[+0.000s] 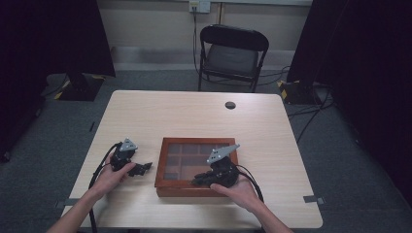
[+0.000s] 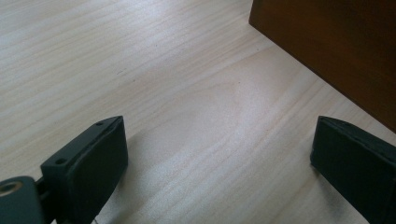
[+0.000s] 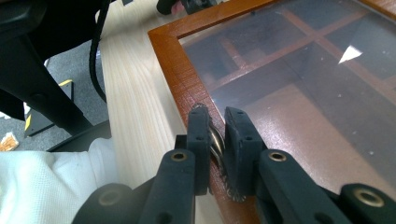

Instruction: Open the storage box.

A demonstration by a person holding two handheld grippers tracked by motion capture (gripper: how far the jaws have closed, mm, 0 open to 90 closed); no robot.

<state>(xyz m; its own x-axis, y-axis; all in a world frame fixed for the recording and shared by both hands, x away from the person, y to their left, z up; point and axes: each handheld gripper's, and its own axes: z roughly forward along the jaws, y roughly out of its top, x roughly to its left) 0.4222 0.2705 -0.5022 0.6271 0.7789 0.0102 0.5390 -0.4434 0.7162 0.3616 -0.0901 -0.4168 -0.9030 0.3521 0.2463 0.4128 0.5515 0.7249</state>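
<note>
A brown wooden box [image 1: 186,191] with a glass lid over several compartments lies on the table near its front edge. My right gripper [image 1: 197,180] reaches over the box's front rim from the right. In the right gripper view the right gripper [image 3: 217,116] has its jaws pressed on a small metal clasp [image 3: 215,141] on the lid's wooden frame [image 3: 177,70]. My left gripper [image 1: 143,168] rests on the table just left of the box. Its jaws stand wide apart over bare wood in the left gripper view, left gripper [image 2: 219,154], with the box's side wall [image 2: 336,42] close by.
The light wooden table [image 1: 194,114] has a round cable hole [image 1: 230,105] at the back. A black folding chair [image 1: 231,53] stands behind the table. Dark curtains hang on both sides, and cables trail from each gripper over the front edge.
</note>
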